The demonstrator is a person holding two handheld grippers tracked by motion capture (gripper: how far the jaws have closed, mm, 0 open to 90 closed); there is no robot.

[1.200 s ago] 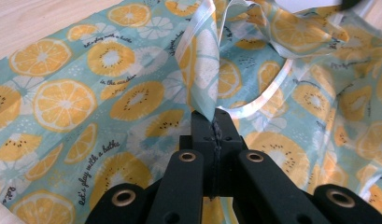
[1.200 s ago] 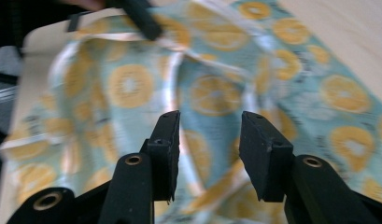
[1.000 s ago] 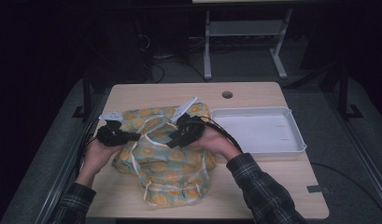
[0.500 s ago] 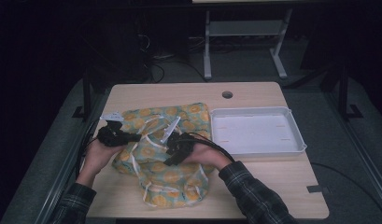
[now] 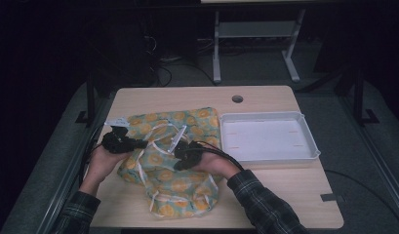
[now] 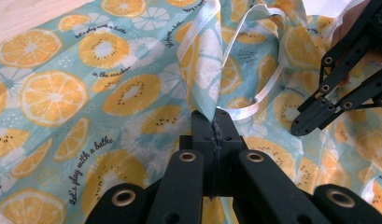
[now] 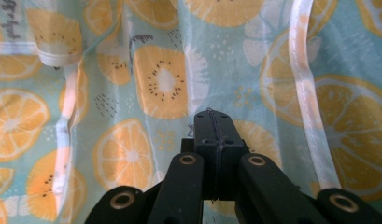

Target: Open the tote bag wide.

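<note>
The left gripper (image 6: 215, 122) pinches a raised fold of the thin teal cotton cloth printed with orange slices (image 5: 173, 161). The right gripper (image 7: 215, 122) presses on it, jaws together, apparently empty. Soft, light, likely slippery, it is best held at the white-taped hems. It lies crumpled mid-table, lengthwise near-to-far, beside the white plastic tray (image 5: 311, 155).

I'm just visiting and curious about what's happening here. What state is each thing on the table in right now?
Fruit-print fabric: crumpled on the table, one fold pinched up.
Left gripper: shut on a raised fold of the fabric.
Right gripper: jaws shut, tips against the fabric; a grip cannot be told.
White tray: empty, beside the fabric.
Table: bare wood near the tray.
</note>
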